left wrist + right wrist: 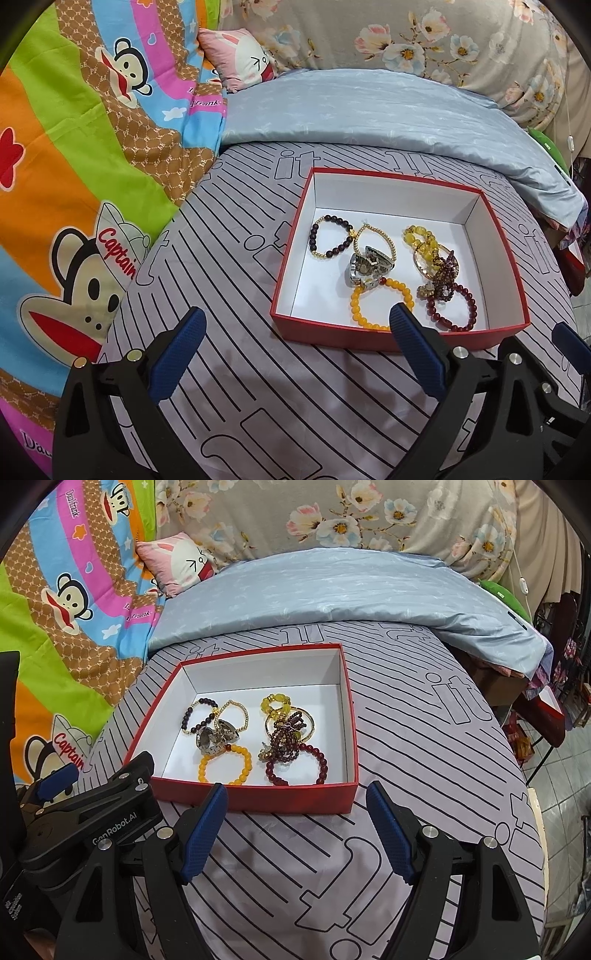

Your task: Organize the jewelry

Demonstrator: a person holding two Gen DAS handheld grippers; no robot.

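Both grippers hang over the bed with nothing between their blue pads. Left gripper [299, 325] stands wide open, its right finger crossing the near wall of the box [509, 280]; right gripper [297, 797] is also spread open, its tips just short of the box's near wall, apart from it.

The red box with a white inside sits on the grey striped sheet [236, 369]. All the jewelry lies in it, in two loose groups. On the left side: a dark bead bracelet [331, 236] with gold beads, a thin gold bead bracelet [388, 236] touching it, a metal watch [365, 267] lying over that gold one, and an orange bead bracelet [380, 302] against the near wall, touching the watch. On the right side: a yellow bead piece [419, 236], a gold bangle [424, 264] under a tangle of small garnet beads [445, 277], and a dark red bead bracelet [452, 308] nearest the front.

Beyond the box lies a blue quilt [369, 110], with a cartoon monkey blanket [74, 147] to the left and a floral cover [443, 37] behind
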